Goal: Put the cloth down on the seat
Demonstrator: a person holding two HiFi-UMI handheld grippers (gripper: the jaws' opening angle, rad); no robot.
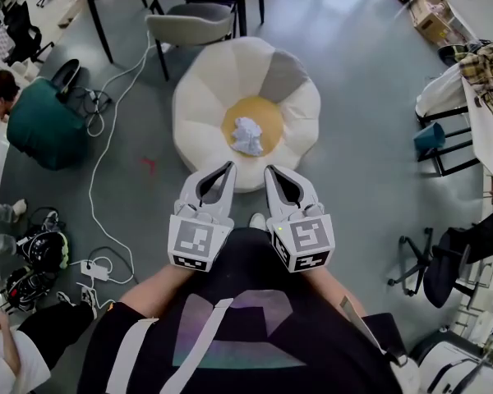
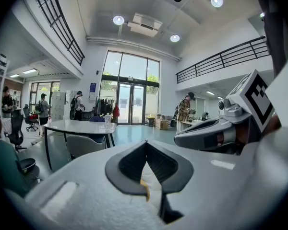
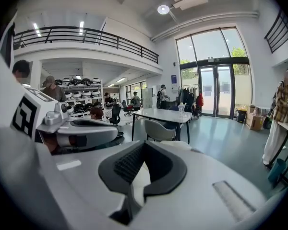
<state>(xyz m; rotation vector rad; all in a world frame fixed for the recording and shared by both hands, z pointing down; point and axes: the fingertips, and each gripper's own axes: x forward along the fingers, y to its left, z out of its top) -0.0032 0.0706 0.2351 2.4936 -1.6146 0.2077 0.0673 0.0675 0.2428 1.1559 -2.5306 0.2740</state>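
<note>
On seat (image 1: 204, 97), cloth (image 1: 248, 135) lies ahead of left gripper (image 1: 228, 169), right gripper (image 1: 271, 171); jaws closed, empty.

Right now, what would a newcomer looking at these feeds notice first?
The flower-shaped seat in the middle of the floor stands out, white petals round a yellow centre, with a crumpled white cloth lying on that centre. Just short of it, the left gripper and right gripper are side by side in front of the person, both shut and empty.
</note>
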